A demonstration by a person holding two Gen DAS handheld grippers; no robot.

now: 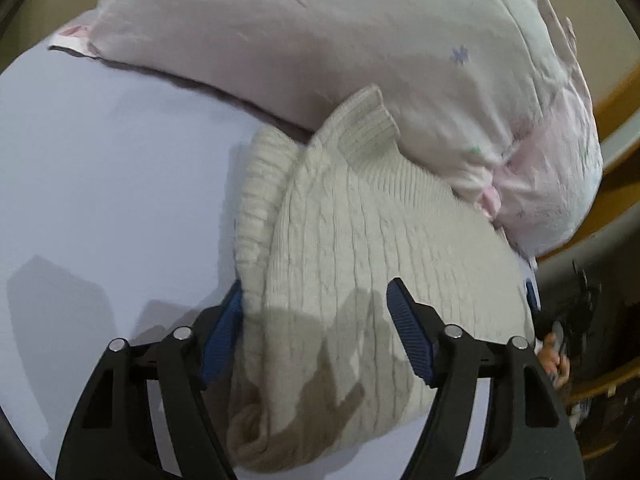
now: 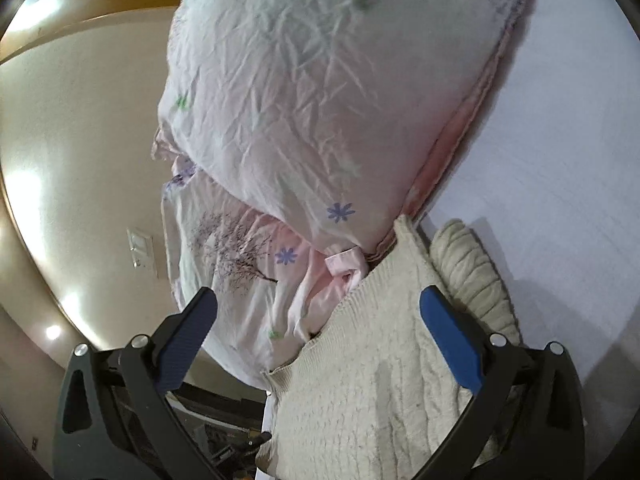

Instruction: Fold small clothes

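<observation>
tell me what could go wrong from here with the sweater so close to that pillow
1. The sweater has its ribbed edge resting against the pillow, so a further fold or push may snag or bunch there.
2. In the right wrist view the sweater sits at the edge of the bed; a tug could slide it off.
3. Both the left gripper and right gripper are open, so nothing secures the folded layers.
</observation>
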